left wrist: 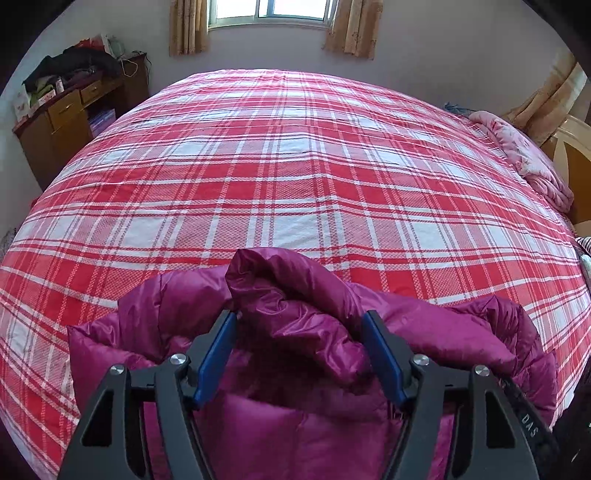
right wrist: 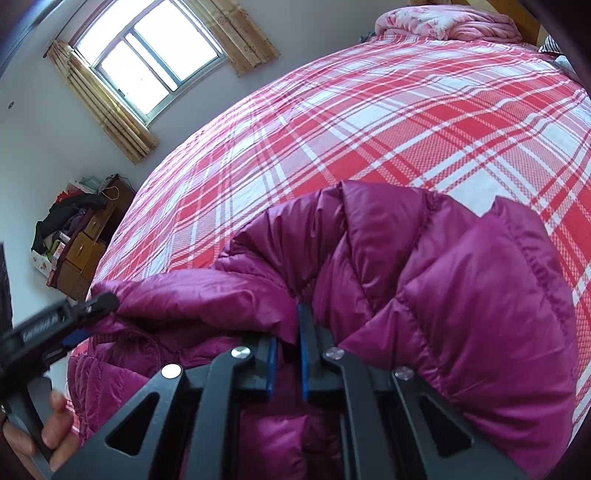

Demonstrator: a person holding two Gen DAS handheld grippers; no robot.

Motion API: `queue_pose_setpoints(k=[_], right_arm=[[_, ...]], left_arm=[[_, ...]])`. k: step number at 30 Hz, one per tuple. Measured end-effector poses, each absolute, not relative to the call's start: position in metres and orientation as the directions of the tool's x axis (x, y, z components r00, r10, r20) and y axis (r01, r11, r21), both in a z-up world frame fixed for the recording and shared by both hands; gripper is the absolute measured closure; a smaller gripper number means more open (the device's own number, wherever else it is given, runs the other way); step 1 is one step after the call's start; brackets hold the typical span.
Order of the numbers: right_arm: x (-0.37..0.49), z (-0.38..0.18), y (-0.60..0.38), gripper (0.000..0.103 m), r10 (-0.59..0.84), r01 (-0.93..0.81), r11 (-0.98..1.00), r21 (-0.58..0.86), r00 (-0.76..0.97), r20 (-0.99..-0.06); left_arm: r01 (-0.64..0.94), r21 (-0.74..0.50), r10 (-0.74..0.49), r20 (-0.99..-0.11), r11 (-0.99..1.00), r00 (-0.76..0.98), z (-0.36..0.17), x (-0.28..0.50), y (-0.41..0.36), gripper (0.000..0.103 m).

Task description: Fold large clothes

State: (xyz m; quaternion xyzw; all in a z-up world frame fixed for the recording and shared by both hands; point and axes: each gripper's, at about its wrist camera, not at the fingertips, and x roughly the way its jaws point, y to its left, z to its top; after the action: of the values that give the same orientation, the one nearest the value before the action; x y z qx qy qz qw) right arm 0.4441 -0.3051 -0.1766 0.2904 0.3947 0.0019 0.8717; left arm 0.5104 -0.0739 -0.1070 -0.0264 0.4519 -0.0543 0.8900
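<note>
A magenta quilted down jacket lies bunched at the near edge of a bed with a red and white plaid sheet. My left gripper has its blue-padded jaws wide apart, with a raised fold of the jacket between them. My right gripper is shut on a fold of the jacket and holds it lifted. The left gripper also shows at the left of the right wrist view, its tip against the jacket.
A pink floral quilt lies bunched at the bed's right end by the headboard. A wooden desk piled with clothes stands left of the bed. A curtained window is on the far wall.
</note>
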Motion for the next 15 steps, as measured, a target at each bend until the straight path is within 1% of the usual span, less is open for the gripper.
queue_pose_setpoints(k=[2, 5, 7, 12, 15], right_arm=[[0.444, -0.177, -0.304, 0.094, 0.229, 0.226, 0.833, 0.504, 0.689, -0.688], [0.444, -0.176, -0.304, 0.094, 0.222, 0.227, 0.837, 0.497, 0.69, -0.689], [0.444, -0.176, -0.304, 0.094, 0.218, 0.227, 0.841, 0.492, 0.69, -0.69], [0.444, -0.174, -0.299, 0.094, 0.202, 0.227, 0.851, 0.473, 0.69, -0.695], [0.444, -0.174, -0.297, 0.094, 0.201, 0.229, 0.85, 0.474, 0.691, -0.695]], left_arm=[[0.078, -0.074, -0.106, -0.791, 0.994, 0.603, -0.11, 0.502, -0.069, 0.033], [0.083, -0.084, -0.117, -0.776, 0.993, 0.619, -0.115, 0.496, -0.059, 0.033], [0.067, -0.071, -0.097, -0.797, 0.995, 0.596, -0.122, 0.503, -0.056, 0.033], [0.038, -0.105, -0.109, -0.839, 0.994, 0.533, -0.127, 0.533, -0.055, 0.033], [-0.021, -0.117, -0.091, -0.863, 0.993, 0.498, -0.132, 0.548, -0.051, 0.034]])
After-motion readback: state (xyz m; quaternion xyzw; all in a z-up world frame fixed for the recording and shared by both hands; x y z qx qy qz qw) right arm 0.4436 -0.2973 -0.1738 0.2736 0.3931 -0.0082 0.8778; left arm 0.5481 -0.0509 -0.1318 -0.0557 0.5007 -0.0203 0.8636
